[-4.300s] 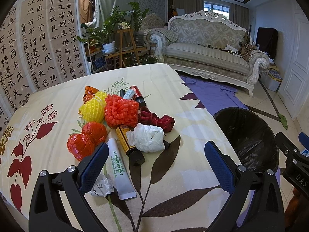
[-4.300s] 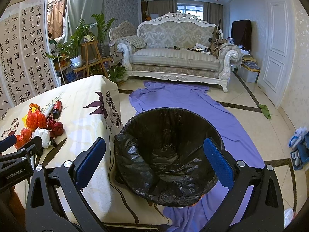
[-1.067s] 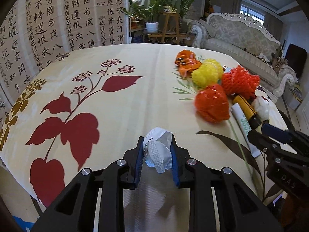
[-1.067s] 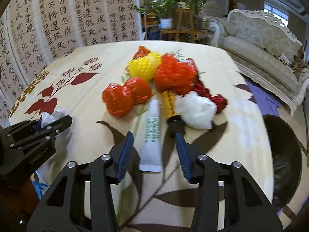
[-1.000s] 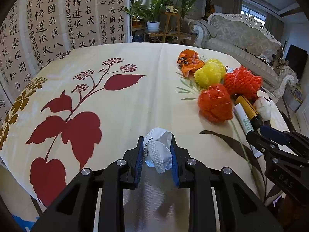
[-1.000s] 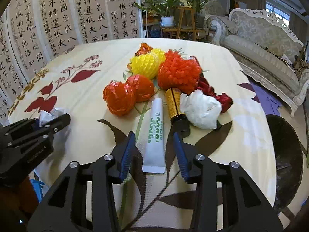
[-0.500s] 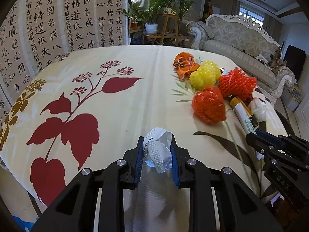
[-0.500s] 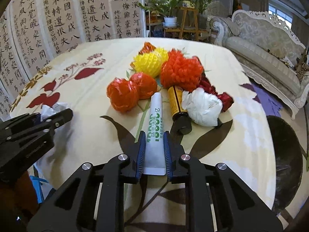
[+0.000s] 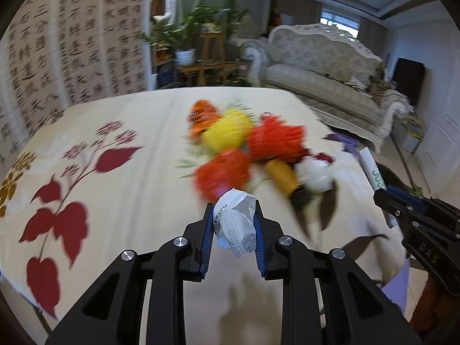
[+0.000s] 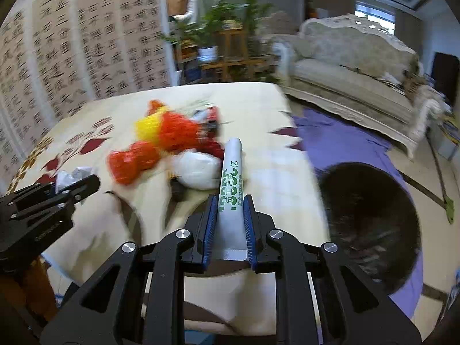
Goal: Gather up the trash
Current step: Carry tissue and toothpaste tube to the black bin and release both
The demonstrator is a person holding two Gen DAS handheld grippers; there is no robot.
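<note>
My left gripper (image 9: 233, 218) pinches a crumpled white wrapper (image 9: 234, 225), held clear above the counter (image 9: 143, 201). My right gripper (image 10: 229, 218), its jaws just closed, clamps a white tube (image 10: 231, 189) lifted off the cloth. Beyond, at twelve o'clock, the blurred red and yellow trash (image 9: 244, 149) lies heaped. The black bin (image 10: 371, 227) sits at three o'clock, beside the counter.

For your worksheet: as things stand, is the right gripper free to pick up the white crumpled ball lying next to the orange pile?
Probably not yet. The right gripper is shut on the white tube, so its jaws are occupied. The white crumpled ball lies uncovered on the table; nothing else blocks it.
</note>
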